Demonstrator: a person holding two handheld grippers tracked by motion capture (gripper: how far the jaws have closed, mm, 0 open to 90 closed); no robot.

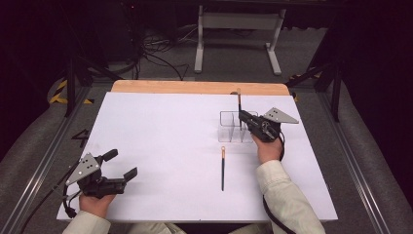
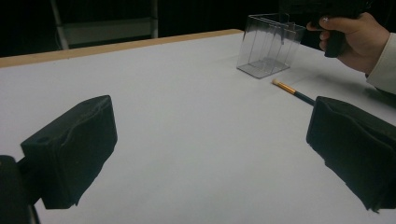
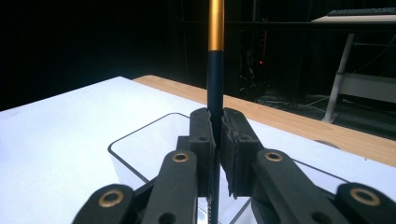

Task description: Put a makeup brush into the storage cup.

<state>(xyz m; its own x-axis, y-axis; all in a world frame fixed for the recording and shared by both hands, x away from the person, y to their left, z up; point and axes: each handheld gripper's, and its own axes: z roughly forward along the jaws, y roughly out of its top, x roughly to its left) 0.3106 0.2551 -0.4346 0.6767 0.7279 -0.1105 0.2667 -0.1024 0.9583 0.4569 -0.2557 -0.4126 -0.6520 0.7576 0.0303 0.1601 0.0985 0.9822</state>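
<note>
- The brush point(image 3: 215, 70), a thin one with a dark handle and a gold band, stands upright in the right hand-held gripper point(image 3: 215, 135), whose jaws are clamped narrow on the handle below the band.
- It hangs over the clear box point(image 1: 237, 127), a divided holder at the far right of the bench point(image 1: 160, 141); its lower end points down into one compartment, though I cannot tell whether it touches the bottom.
- I judge the brush light, stiff and slim, so it takes little force, but the round, smooth handle could twist or slide between the pads if the grip loosens early.
- The handle's dark middle looks the best place to hold; the bristle end is soft and better left alone.
- The box looks light and thin-walled, so a sideways knock from the brush could shift or tip it.
- A second brush point(image 1: 223, 168) lies flat on the bench just in front of the box, its light tip toward the box and its handle toward the person, free of both grippers.
- It would need a pinch across its handle, low to the bench.
- The left hand-held gripper point(image 1: 122, 165) rests at the near left corner, well apart from both brushes, its jaws wide and empty.
- From the left gripper view, the second brush point(image 2: 292, 91) lies beyond the right-hand pad point(image 2: 355, 140).
</note>
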